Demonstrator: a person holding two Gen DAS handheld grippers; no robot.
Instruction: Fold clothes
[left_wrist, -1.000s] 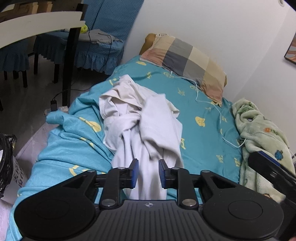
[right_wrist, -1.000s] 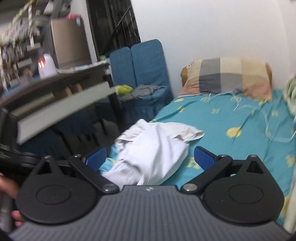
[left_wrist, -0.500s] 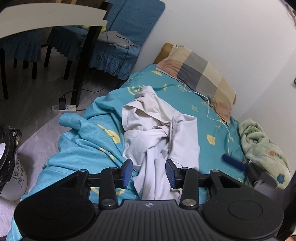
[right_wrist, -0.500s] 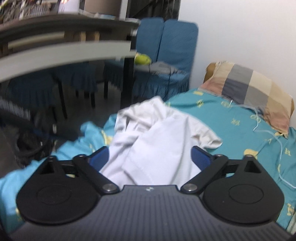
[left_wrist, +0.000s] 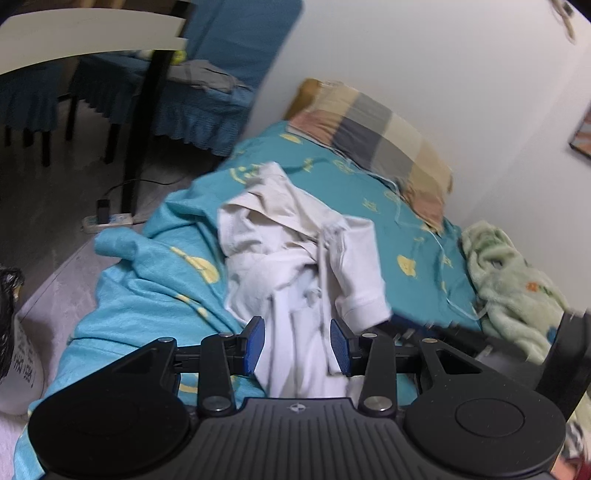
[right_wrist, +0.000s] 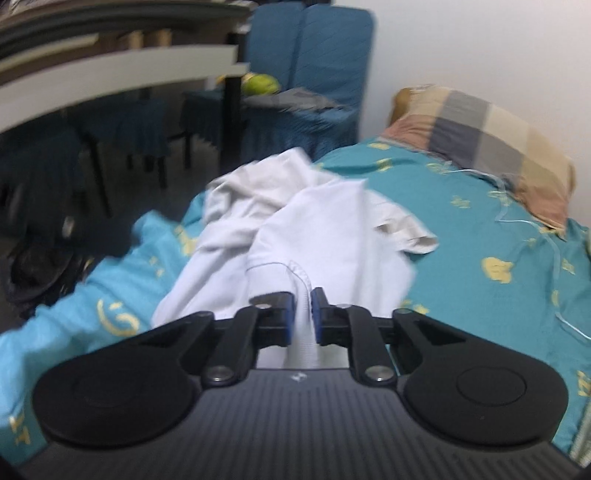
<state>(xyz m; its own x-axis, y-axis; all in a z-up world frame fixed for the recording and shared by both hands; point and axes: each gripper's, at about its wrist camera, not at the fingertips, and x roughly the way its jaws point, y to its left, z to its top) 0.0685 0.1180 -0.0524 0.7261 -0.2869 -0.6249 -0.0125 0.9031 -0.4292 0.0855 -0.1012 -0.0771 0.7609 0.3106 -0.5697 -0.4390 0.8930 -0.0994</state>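
A crumpled white garment (left_wrist: 295, 251) lies in a heap on the teal bed sheet (left_wrist: 155, 280). It also shows in the right wrist view (right_wrist: 314, 236). My left gripper (left_wrist: 297, 345) is open, its blue pads on either side of the garment's near end, not clamping it. My right gripper (right_wrist: 303, 314) is shut on a fold at the garment's near edge. The right gripper also appears as a dark blurred shape low at the right of the left wrist view (left_wrist: 436, 332).
A checked pillow (left_wrist: 380, 144) lies at the head of the bed by the white wall. A green fleece blanket (left_wrist: 513, 284) is bunched on the right. A white cable (left_wrist: 439, 258) trails over the sheet. A table leg (left_wrist: 142, 122), blue chairs (right_wrist: 310, 74) and a power strip (left_wrist: 107, 219) stand left.
My right gripper went from wide open to shut on the garment's near edge. My left gripper opened wider around the cloth. Both views shifted and are blurred by motion.
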